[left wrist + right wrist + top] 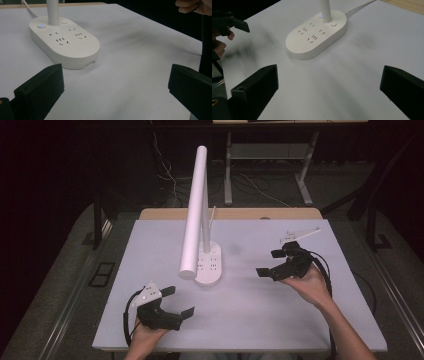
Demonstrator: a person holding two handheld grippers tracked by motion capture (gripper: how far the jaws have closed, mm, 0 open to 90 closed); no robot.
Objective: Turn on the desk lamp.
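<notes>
A white desk lamp stands mid-table, its oval base (209, 264) carrying several sockets and its long tube head (194, 215) reaching toward me. The base (65, 42) lies ahead of my left gripper (115, 92), whose black jaws stand wide apart with nothing between them. My left gripper (180, 301) rests low at the front left of the table. My right gripper (272, 262) hovers to the right of the base, open and empty. In the right gripper view the base (317, 33) sits beyond my right gripper (329, 92), with a lit dot beside the stem.
The white table top (250, 310) is backed by a wooden strip (230, 213). The lamp's cord (359, 6) runs off the far edge. A table frame and cables (260, 180) stand on the floor behind. The other hand (192, 6) shows at the top right of the left gripper view.
</notes>
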